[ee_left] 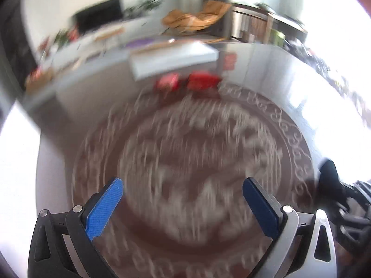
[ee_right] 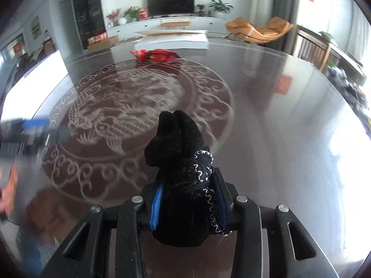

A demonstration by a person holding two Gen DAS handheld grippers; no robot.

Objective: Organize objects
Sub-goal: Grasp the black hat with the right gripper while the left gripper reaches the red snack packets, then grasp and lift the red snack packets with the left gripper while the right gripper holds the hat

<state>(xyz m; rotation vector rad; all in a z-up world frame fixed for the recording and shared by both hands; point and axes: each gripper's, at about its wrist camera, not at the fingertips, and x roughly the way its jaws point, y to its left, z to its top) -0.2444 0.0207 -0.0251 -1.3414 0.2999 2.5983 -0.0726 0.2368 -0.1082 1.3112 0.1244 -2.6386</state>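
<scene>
My right gripper point(ee_right: 189, 199) is shut on a black fabric item with white stitching point(ee_right: 178, 153), held above the round glass table point(ee_right: 278, 120); it reads as a sock or small pouch. Its dark tip shows at the right edge of the left wrist view point(ee_left: 329, 173). My left gripper point(ee_left: 183, 190) is open and empty over the table's dragon pattern point(ee_left: 185, 150); that view is motion-blurred. The left gripper appears blurred at the left edge of the right wrist view point(ee_right: 34, 127). Red packets point(ee_right: 155, 55) lie at the table's far side, also in the left wrist view point(ee_left: 187, 82).
A white box or low table point(ee_right: 171, 39) stands beyond the table. Behind it are a TV cabinet point(ee_right: 171, 20), plants and an orange lounge chair point(ee_right: 257, 31). A wooden shelf point(ee_right: 324, 53) stands at the right. A hand point(ee_right: 9, 190) shows at the left edge.
</scene>
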